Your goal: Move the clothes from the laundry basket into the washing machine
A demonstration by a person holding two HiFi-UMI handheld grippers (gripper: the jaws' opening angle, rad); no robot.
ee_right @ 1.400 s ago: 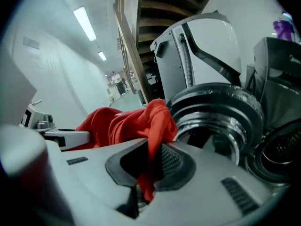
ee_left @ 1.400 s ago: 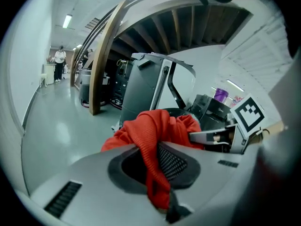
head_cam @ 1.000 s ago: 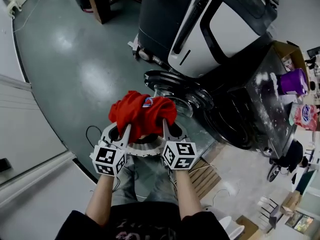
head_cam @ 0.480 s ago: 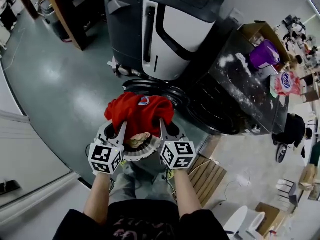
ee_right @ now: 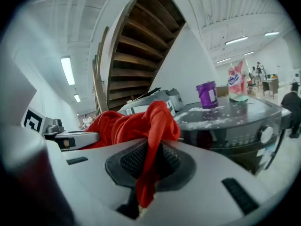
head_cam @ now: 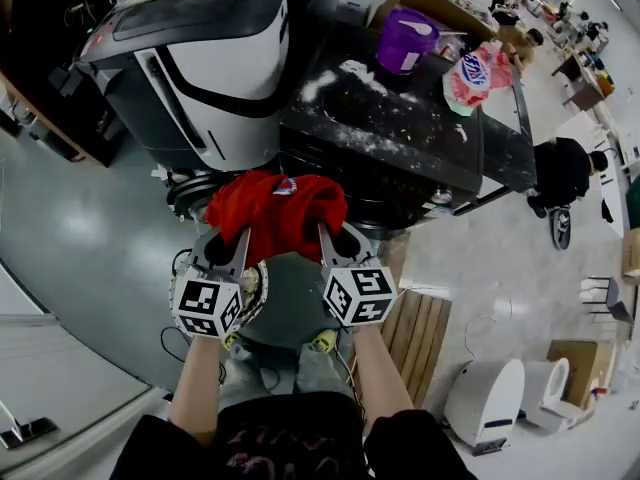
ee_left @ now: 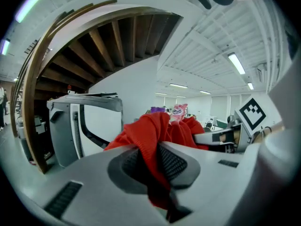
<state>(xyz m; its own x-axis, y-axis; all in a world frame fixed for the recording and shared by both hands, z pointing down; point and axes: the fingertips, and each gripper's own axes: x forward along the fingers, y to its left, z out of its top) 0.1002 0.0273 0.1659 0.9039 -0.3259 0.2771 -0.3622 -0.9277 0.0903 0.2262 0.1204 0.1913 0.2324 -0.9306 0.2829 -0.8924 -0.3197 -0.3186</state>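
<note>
In front of the washing machine (head_cam: 400, 138), a red garment (head_cam: 277, 211) hangs bunched between 2 grippers. To the left of the washing machine stands a white and black appliance (head_cam: 215, 63). The left gripper (head_cam: 238, 246) holds the left end of the garment. Its fingers (ee_left: 173, 164) are clenched on a fold of red knit cloth that runs down between the ribbed pads and sticks out below them. The garment spans across to the right gripper (head_cam: 328, 240), clear of the floor (head_cam: 480, 268) and against the washing machine's dark front, not inside it. The right gripper's fingers (ee_right: 171, 160) are likewise clenched on a twisted strip of the red cloth, and its tail dangles below the pads. On the washing machine's top surface, toward its far right side, stands a purple tub (head_cam: 405, 40), with a pink bag (head_cam: 478, 71) just right of it. White powder is scattered over that surface. Right of the washing machine, a person in dark clothes (head_cam: 560, 173) is on the pale floor.
</note>
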